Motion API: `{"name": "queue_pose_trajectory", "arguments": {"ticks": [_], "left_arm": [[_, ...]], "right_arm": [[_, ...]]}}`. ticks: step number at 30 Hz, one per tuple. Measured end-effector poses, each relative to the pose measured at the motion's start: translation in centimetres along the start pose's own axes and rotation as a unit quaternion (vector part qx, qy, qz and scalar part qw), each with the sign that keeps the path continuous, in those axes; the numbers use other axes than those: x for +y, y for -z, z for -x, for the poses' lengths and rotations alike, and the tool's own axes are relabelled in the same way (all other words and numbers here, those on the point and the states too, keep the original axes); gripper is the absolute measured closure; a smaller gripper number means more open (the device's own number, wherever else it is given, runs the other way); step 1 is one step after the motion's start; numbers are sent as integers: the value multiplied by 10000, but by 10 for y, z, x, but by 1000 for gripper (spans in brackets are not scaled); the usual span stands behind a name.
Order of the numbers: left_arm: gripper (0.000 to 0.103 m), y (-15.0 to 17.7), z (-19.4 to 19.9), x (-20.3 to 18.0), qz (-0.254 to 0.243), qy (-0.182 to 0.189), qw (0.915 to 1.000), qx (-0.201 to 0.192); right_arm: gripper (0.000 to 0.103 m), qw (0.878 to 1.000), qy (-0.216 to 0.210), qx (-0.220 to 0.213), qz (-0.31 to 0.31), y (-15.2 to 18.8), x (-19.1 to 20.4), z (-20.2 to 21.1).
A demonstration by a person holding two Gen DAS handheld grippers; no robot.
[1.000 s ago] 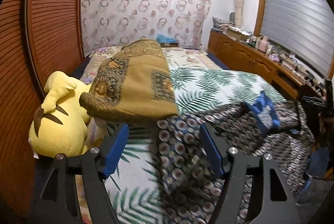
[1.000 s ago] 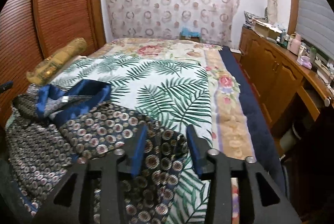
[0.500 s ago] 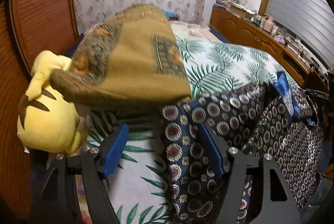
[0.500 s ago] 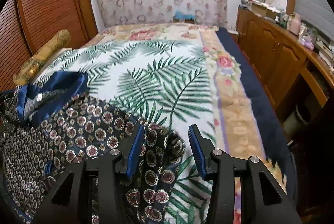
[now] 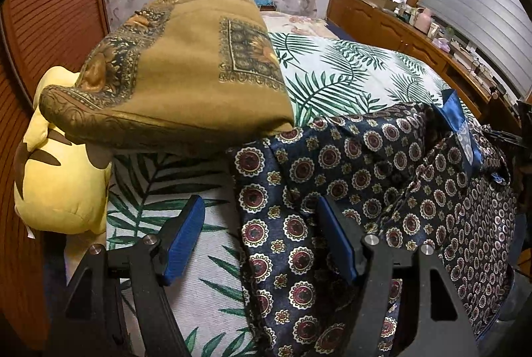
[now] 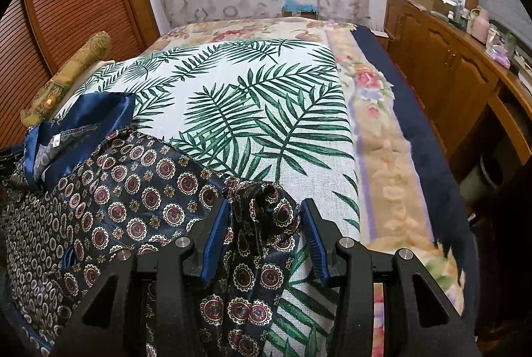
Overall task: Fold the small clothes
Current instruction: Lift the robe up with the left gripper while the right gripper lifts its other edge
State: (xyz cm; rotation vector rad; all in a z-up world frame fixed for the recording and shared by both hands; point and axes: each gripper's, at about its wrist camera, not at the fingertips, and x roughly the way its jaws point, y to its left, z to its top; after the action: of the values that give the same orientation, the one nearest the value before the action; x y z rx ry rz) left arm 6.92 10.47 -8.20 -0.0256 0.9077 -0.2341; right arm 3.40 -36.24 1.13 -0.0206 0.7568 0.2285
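In the left wrist view the left gripper [image 5: 261,235] has its jaws standing wide apart over the edge of the patterned garment [image 5: 332,177], which lies on the palm-leaf sheet [image 5: 349,71] of the bed; one pad is over the bare sheet and the other over the cloth, and neither pad presses, so nothing is held; a folded ochre blanket [image 5: 186,64] and a yellow plush toy [image 5: 60,184] lie just beside.

In the right wrist view the right gripper [image 6: 266,234] has a bunched sleeve end [image 6: 266,200] of the same garment between its blue pads; the jaws are partly apart and I cannot tell if they really pinch it.

I judge the step is taking hold of both sleeves before folding; next both jaws must close on cloth only, not on the sheet under it.
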Motion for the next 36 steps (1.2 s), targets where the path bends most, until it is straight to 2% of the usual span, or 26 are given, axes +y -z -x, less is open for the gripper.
{"name": "queue_pose_trajectory", "arguments": {"ticks": [2,4,5,7,8,10,11,18,24,27,32,33,36], "left_arm": [[32,0,0,-3,-38,-3,10000,-10],[45,0,-1,-6,-110,96,9999,-18],[47,0,0,-8,-134,133,9998,-22],[62,0,0,-11,-164,171,9997,-16],[68,1,0,-12,-167,204,9997,-12],[90,2,1,-14,-157,349,9993,12],[92,3,4,-16,-161,404,9991,-18],[95,-9,57,-38,-300,378,9957,-786],[96,-48,127,-58,-430,496,9819,-1774],[96,-69,153,-57,-468,478,9745,-2140],[96,-114,189,-48,-434,353,9618,-2681],[96,-123,194,-45,-410,329,9598,-2759],[96,-145,193,-36,-371,119,9579,-2843]], "right_arm": [[58,10000,-18,-16,8,0,1,-1],[74,9999,-123,-54,15,1,1,-1],[77,9998,-187,-57,22,1,3,-1],[89,9996,-251,-98,78,3,7,0],[90,9994,-292,-121,121,4,9,1],[93,9991,-265,-220,230,6,15,4],[94,9987,-318,-312,228,6,16,8],[95,9899,-481,-1309,243,-5,28,78],[95,9739,-540,-2112,631,-37,49,151],[95,9644,-587,-2468,749,-60,56,184],[95,9507,-400,-2943,892,-98,61,228],[95,9784,-237,-1816,957,-105,62,232],[95,9767,33,-1903,991,-129,58,229]]}}
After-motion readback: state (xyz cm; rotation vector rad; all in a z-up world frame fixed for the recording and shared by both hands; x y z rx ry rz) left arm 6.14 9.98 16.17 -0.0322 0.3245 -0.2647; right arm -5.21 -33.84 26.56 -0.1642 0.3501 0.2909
